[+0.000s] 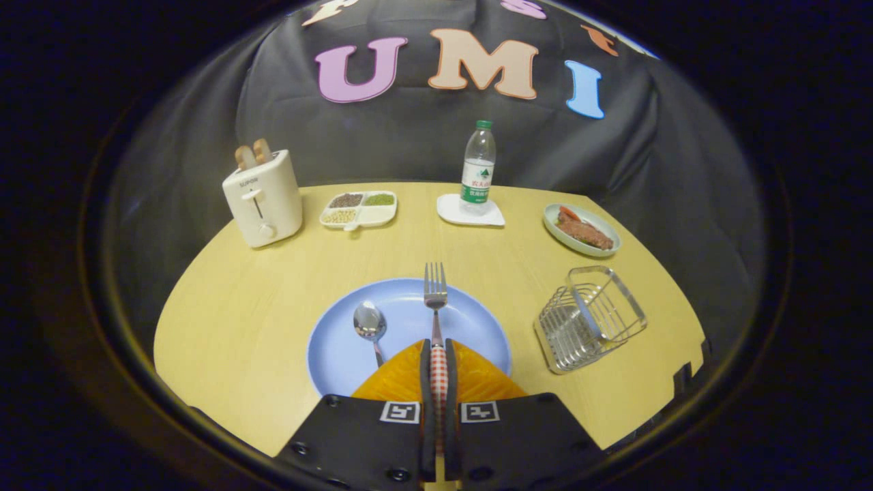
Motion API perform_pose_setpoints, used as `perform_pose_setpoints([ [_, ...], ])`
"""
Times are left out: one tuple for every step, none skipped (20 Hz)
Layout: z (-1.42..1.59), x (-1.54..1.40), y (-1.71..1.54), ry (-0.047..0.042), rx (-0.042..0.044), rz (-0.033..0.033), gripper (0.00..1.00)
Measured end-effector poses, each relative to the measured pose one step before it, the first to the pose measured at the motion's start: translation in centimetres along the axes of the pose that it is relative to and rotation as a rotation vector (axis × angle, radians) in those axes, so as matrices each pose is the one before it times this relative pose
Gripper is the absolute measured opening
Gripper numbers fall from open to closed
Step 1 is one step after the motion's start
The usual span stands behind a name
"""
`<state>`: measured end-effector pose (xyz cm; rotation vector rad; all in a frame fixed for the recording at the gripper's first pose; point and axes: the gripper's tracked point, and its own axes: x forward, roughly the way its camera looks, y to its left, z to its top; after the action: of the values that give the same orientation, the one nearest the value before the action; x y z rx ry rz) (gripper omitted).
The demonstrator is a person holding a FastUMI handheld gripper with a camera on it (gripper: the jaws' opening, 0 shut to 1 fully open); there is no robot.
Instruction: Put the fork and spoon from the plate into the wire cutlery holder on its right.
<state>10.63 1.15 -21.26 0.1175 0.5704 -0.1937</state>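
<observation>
I've got the gripper [438, 365] closed tight on the fork [436, 310], both fingers pressing the checked handle from either side, w/ tines pointing straight ahead, away from me. Landmark for everything: the blue plate [409, 341]. Fork's head sits over the plate's far half, tips reaching just past its far rim; can't tell if it's lifted or touching the plate yet. Spoon [370, 326] lies on the plate, just left of the fork, bowl up, handle running back under my left finger. Wire cutlery holder [590, 318] stands on the table to the plate's right, apart from it, open top tilted toward me in this lens.

Handling, my read: fork is light, stiff metal, no give, but the handle is narrow & prob. smooth, so it can pivot in the grip if I hold too near the end. Grip looks mid-handle, which should keep the tine end from drooping. Spoon likely same: light, rigid, slick; take it by the handle, not the bowl.

Holder is thin wire, prob. light too, so a knock could slide or tip it. Drop handle-first or tines-first thru the open top, gently.

Beyond the plate: toaster [262, 198], divided snack tray [359, 208], water bottle [478, 169], food dish [582, 230].
</observation>
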Motion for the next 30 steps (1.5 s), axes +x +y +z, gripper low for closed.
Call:
perform_pose_setpoints([
  [0.752,-0.679,-0.355,0.01511,0.0105,-0.02182,0.08],
  [0.726,-0.64,-0.744,0.01775,0.01133,-0.02471,0.08],
  [0.778,-0.757,-0.944,0.01934,0.01442,-0.02849,0.08],
  [0.792,-0.71,-1.032,0.02102,0.01962,-0.02749,0.08],
  [0.7,-0.651,-1.062,0.02269,0.02534,-0.02699,0.08],
  [0.404,-0.57,-1.338,0.02639,0.02663,-0.03215,0.08],
  [0.34,-0.556,-1.584,0.03365,0.02626,-0.03977,0.08],
  [-0.032,-0.342,-1.535,0.04034,0.02912,-0.03555,0.08],
  [0.053,-0.274,-1.327,0.04114,0.02809,-0.02725,0.08],
  [-0.083,-0.15,-1.172,0.04156,0.02639,-0.02245,0.08],
  [0.006,-0.077,-1.022,0.04041,0.02017,-0.01991,0.08],
  [-0.008,0.193,-0.879,0.04277,0.01951,-0.01547,0.08],
  [0.069,0.28,-0.584,0.04223,0.01677,-0.00468,0.08],
  [-0.096,0.452,-0.293,0.04304,0.01632,-0.00067,0.08],
  [0.094,0.395,-0.301,0.04239,0.01073,0.00442,0.08],
  [-0.041,0.586,-0.14,0.04707,0.00352,0.00926,0.08],
  [0.018,0.559,-0.194,0.043,-0.00055,0.00567,0.08],
  [0.103,0.785,-0.194,0.03969,-0.00415,0.0026,0.08],
  [0.097,0.609,-0.245,0.03907,-0.00604,-0.00071,0.08],
  [0.166,0.596,-0.26,0.03712,-0.00811,0.00335,0.08],
  [0.252,0.378,-0.311,0.03108,-0.0057,0.00109,0.08],
  [0.235,0.565,-0.232,0.02913,-0.00502,0.00453,0.08],
  [0.372,0.681,0.117,0.02532,-0.00605,0.00911,0.08],
  [0.312,0.576,0.283,0.02537,-0.00977,0.01489,0.08],
  [0.036,0.45,0.09,0.02302,-0.00944,0.01238,0.08],
  [0.246,0.507,0.396,0.01764,-0.0146,0.01219,0.08],
  [0.372,0.432,0.199,0.01341,-0.01396,0.00559,0.08],
  [0.268,0.521,0.234,0.00975,-0.01095,0.005,0.08],
  [0.236,0.317,0.154,0.01054,-0.01026,0.00149,0.08],
  [0.275,0.239,0.213,0.00711,-0.00596,0.00029,0.08],
])
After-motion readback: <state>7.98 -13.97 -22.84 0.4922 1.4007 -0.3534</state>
